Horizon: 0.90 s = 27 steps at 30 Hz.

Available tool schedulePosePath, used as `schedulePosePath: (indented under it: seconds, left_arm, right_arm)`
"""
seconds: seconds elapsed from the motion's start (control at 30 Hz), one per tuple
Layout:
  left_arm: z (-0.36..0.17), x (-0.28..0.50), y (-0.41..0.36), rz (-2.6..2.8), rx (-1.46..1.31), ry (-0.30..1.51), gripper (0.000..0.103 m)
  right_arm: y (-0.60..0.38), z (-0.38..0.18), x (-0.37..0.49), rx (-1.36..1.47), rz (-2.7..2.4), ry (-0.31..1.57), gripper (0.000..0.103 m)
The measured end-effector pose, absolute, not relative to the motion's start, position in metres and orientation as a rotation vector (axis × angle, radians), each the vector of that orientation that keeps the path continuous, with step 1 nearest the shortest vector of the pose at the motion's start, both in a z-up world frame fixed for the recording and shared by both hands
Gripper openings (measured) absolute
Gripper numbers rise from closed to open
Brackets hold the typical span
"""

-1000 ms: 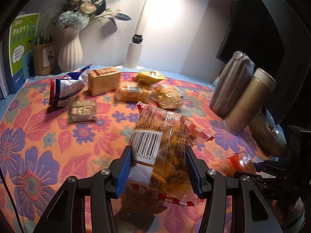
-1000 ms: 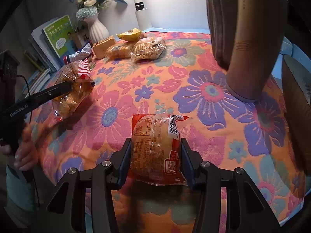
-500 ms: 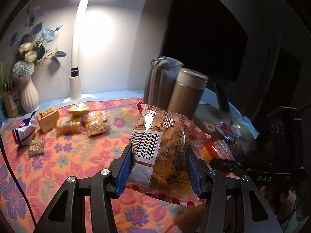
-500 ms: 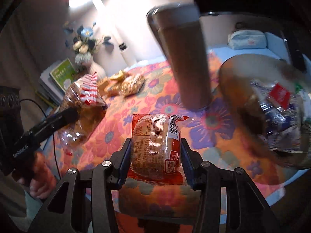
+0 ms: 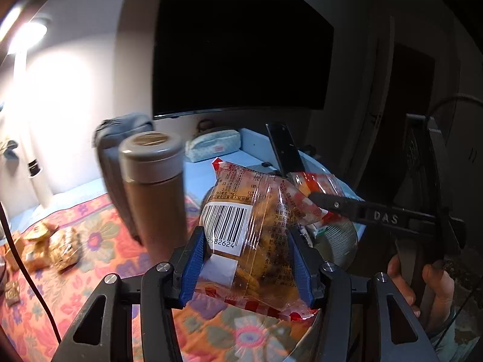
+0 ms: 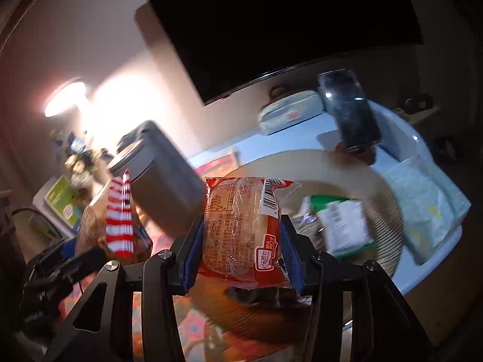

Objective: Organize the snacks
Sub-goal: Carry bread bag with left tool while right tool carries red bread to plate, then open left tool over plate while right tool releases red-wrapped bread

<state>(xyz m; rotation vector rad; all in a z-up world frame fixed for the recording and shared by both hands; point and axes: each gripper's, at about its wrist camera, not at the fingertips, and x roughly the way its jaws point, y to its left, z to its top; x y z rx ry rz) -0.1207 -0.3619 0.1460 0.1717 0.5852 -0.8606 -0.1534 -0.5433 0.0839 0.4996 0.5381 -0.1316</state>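
a: where's the bread packet (image 6: 241, 229) now?

b: pinched upright between the blue pads of the right gripper (image 6: 240, 252), long side standing up, in the air over the near rim of the basket (image 6: 389, 211). the basket lies ahead and a little to its right

a: and the other snack?

b: the biscuit bag (image 5: 250, 235) is clamped in the left gripper (image 5: 246, 264), barcode facing the camera, also upright. the basket (image 5: 338, 238) sits just behind it and to the right, past the flask (image 5: 154, 187)

a: so which hand goes first?

b: the right one looks nearer, i'd say; it already hangs over the rim, so a lower and let go there should do it

a: anything in the way?

b: snacks already lie in the basket, so aim for a bare spot
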Motion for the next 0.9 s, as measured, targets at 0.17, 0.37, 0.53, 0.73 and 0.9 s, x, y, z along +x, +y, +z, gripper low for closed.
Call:
schedulePosePath:
  seconds: [0.17, 0.37, 0.53, 0.73, 0.9]
  left_arm:
    - [0.137, -0.116, -0.406, -0.857, 0.221, 0.583, 0.051]
    - [0.127, -0.106, -0.439, -0.845, 0.257, 0.588, 0.051]
    - [0.119, -0.096, -0.454, -0.840, 0.257, 0.593, 0.051]
    - [0.117, -0.097, -0.458, -0.837, 0.272, 0.562, 0.059]
    - [0.125, -0.100, -0.439, -0.835, 0.239, 0.559, 0.059]
  right_arm:
    - [-0.579, 0.077, -0.135, 0.548, -0.169, 0.555, 0.046]
    - [-0.603, 0.067, -0.118, 0.575, -0.181, 0.574, 0.046]
    - [-0.614, 0.065, -0.100, 0.599, -0.187, 0.580, 0.050]
    - [-0.633, 0.061, -0.104, 0.672, -0.169, 0.559, 0.062]
    - [-0.632, 0.062, -0.118, 0.682, -0.158, 0.558, 0.062]
